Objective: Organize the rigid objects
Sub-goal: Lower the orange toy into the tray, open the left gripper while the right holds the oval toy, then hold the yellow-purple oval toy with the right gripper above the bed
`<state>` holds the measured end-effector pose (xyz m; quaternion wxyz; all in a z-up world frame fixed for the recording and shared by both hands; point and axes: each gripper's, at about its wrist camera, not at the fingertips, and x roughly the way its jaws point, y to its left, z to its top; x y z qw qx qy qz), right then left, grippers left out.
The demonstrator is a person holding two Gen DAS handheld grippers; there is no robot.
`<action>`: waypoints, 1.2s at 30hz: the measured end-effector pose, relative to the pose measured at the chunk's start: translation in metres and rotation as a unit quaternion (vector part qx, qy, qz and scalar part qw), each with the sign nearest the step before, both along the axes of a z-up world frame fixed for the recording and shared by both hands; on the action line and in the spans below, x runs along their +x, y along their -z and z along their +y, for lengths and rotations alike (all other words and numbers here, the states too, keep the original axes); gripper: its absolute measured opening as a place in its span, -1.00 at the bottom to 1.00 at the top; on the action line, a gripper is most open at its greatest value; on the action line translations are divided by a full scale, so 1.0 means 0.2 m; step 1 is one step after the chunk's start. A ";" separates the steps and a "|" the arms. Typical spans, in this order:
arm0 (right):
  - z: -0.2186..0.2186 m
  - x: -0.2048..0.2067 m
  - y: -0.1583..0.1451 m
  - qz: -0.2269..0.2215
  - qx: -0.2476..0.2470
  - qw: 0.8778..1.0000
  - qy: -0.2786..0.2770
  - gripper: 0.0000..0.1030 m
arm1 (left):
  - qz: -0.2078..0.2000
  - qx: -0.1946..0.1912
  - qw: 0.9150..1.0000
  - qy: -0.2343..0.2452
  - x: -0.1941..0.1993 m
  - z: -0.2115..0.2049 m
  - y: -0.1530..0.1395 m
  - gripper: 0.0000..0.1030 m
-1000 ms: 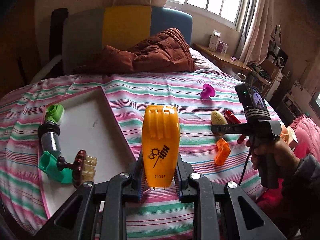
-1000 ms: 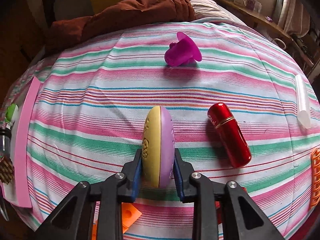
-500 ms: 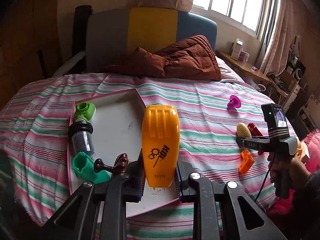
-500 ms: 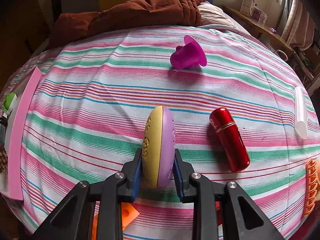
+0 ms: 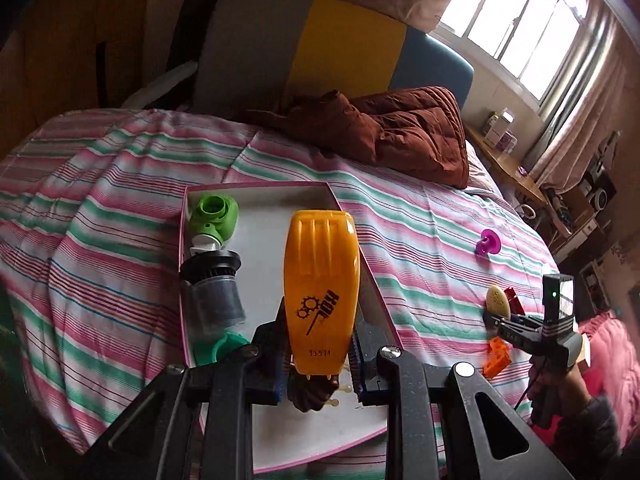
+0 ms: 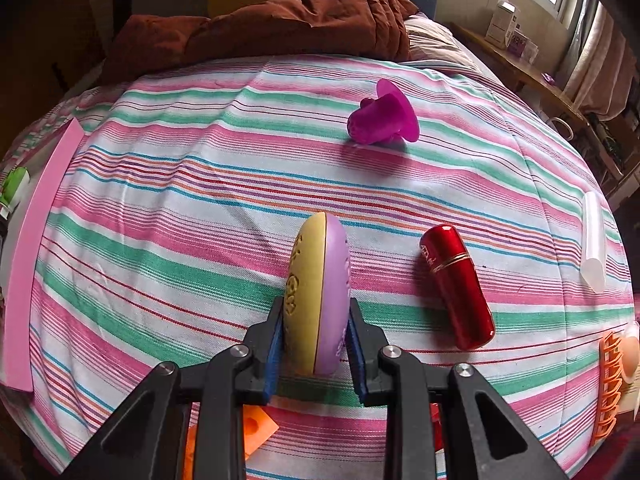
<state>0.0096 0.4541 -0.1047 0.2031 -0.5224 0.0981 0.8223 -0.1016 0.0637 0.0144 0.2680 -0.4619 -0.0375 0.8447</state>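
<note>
placement looks like the step in hand: the left gripper [image 5: 320, 364] clamps the orange shell [image 5: 321, 292] narrowly by its near end, above the pink-rimmed tray [image 5: 362, 252]. best lower it onto the bare white floor to the right of the green fitting [image 5: 214, 216] and dark cylinder [image 5: 212, 292], level, before letting go. the right gripper [image 6: 314, 344] pinches the yellow-and-purple oval [image 6: 318, 292] on edge over the striped bed [image 6: 160, 240], left of the red tube [image 6: 456, 286].
</note>
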 end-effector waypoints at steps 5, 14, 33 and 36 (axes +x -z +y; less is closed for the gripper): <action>-0.01 0.00 0.00 -0.003 0.003 1.000 -0.002 -0.47 | -0.027 -0.007 1.000 0.004 -0.21 0.02 0.05 -0.53; -0.01 0.00 -0.01 -0.004 0.002 1.000 -0.003 -0.47 | -0.106 -0.043 0.993 -0.005 -0.56 0.21 0.28 -0.53; 0.00 0.00 0.00 0.002 -0.014 1.000 0.008 -0.47 | -0.027 -0.096 0.995 -0.015 -0.45 0.16 0.21 -0.01; 0.02 0.00 0.00 0.004 -0.018 1.000 0.010 -0.47 | 0.010 -0.100 0.995 -0.018 -0.30 0.14 0.15 -0.01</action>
